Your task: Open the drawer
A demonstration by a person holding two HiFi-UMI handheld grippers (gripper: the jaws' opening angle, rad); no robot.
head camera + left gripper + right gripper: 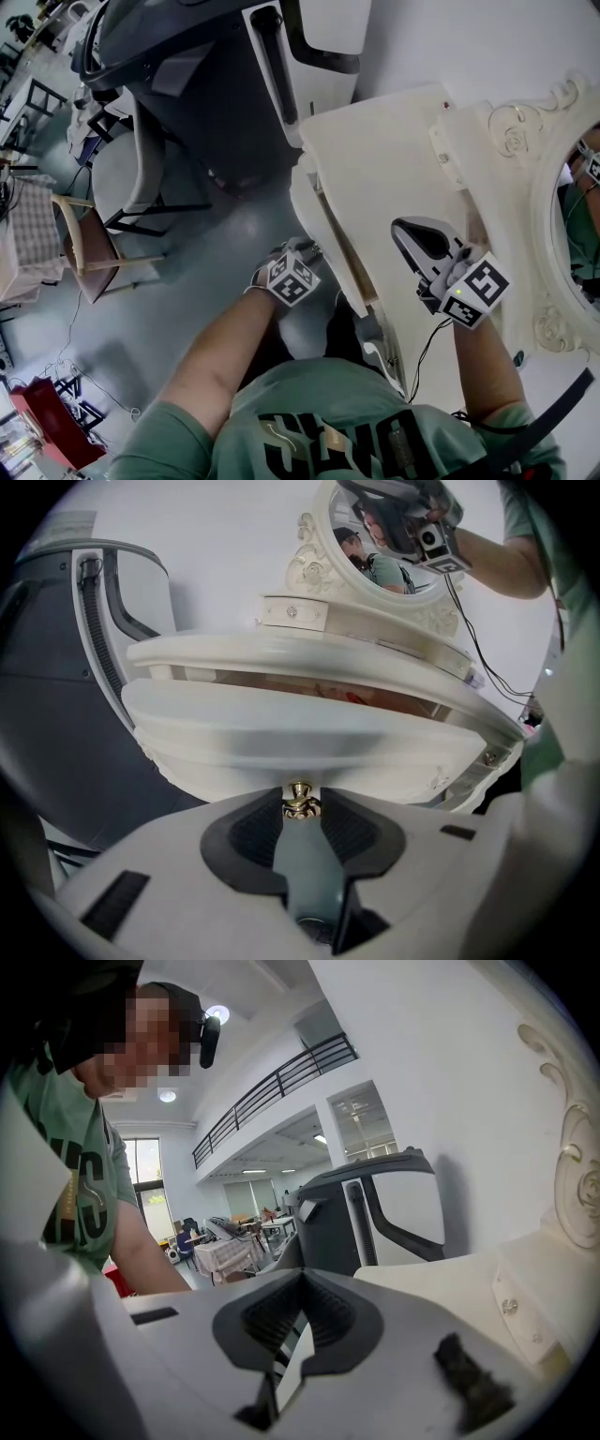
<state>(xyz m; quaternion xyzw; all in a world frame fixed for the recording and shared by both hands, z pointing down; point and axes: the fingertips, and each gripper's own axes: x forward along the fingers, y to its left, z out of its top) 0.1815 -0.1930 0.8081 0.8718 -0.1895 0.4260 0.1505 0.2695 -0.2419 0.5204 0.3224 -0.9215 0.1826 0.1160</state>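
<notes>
A white dressing table has its drawer pulled a little way out, and a gap under the tabletop shows the inside. My left gripper is in front of the drawer. It is shut on the small brass knob, which sits between the dark pads of my left gripper. My right gripper lies over the tabletop near the mirror, shut with nothing in it. In the right gripper view its own jaws meet at the tips above the white tabletop.
An ornate oval mirror stands at the table's back, with a small jewellery box at its foot. A large grey and white seat pod stands beside the table. A wooden chair is further off on the grey floor.
</notes>
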